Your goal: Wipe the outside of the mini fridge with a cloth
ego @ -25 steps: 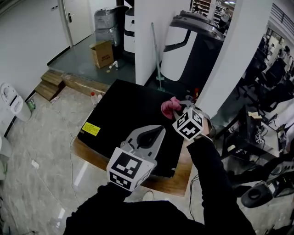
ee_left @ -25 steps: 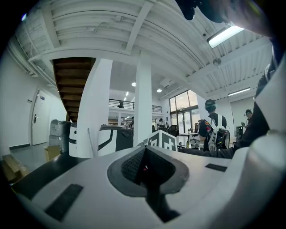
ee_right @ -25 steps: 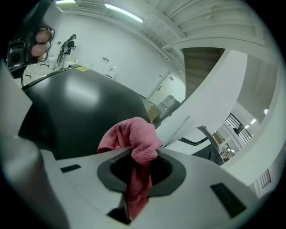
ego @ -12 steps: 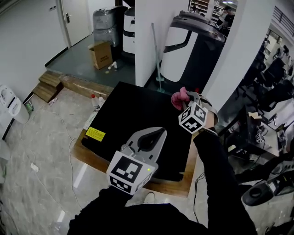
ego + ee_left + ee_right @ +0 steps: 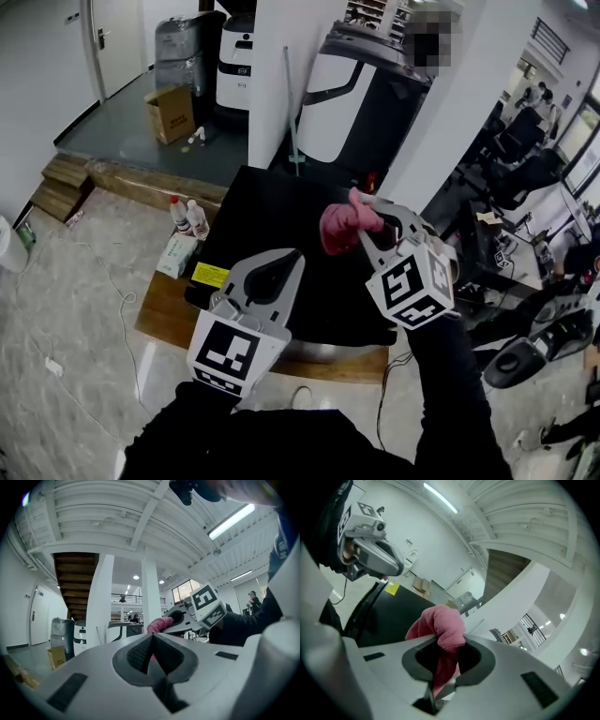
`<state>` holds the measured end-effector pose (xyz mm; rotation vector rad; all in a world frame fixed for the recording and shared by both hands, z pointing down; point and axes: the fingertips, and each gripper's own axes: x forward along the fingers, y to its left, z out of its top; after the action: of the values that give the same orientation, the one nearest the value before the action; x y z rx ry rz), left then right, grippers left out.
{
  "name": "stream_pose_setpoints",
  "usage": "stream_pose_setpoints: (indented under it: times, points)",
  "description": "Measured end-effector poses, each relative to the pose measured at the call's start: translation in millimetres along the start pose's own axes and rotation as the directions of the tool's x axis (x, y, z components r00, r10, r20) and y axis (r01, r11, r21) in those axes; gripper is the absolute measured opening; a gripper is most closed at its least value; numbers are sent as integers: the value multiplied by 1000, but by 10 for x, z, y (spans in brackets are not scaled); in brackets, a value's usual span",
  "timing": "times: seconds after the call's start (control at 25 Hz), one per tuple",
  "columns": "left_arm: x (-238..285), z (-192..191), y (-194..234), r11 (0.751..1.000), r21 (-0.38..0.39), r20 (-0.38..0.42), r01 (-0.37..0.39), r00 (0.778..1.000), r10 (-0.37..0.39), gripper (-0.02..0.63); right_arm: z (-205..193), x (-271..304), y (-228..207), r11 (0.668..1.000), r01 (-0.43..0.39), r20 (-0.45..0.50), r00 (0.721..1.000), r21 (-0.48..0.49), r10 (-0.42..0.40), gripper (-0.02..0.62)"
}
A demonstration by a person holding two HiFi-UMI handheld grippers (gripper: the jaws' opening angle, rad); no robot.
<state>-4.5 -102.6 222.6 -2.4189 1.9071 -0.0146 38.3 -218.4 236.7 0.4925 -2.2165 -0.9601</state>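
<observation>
The black mini fridge [image 5: 281, 234] lies below me on a wooden pallet, with a yellow label [image 5: 210, 275] near its left edge. My right gripper [image 5: 361, 222] is shut on a bunched pink cloth [image 5: 342, 223], held up in the air above the fridge's top; the pink cloth [image 5: 440, 630] bulges out between the jaws in the right gripper view. My left gripper [image 5: 281, 262] hovers lower and to the left, jaws shut with nothing in them. In the left gripper view the right gripper [image 5: 187, 618] and the pink cloth [image 5: 159, 623] show ahead.
Two small bottles [image 5: 187, 217] and a box stand on the floor at the fridge's left. A wooden pallet [image 5: 169, 309] juts out under it. A white column [image 5: 272, 66] and a large white-and-black machine [image 5: 347, 94] stand behind. Desks and chairs [image 5: 525, 159] fill the right.
My right gripper has lifted the pink cloth off the fridge's far corner and drawn it nearer and higher. The head view has swung left; the left gripper has stayed about where it was.
</observation>
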Motion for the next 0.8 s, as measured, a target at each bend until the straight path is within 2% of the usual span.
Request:
stream_pose_setpoints:
  times: [0.12, 0.36, 0.6, 0.8]
  points:
    - [-222, -12, 140, 999, -12, 10, 40, 999, -39, 5, 337, -92, 382, 999, -32, -14, 999, -10, 32, 61]
    - [-592, -184, 345, 994, -41, 3, 101, 995, -101, 5, 758, -6, 1162, 992, -123, -48, 991, -6, 123, 61]
    - [-894, -313, 551, 988, -55, -16, 142, 990, -143, 5, 771, 500, 1876, 967, -256, -175, 952, -4, 251, 61]
    - [-1010, -391, 703, 989, -25, -15, 144, 989, -145, 5, 702, 692, 1923, 977, -211, -236, 951, -25, 199, 58]
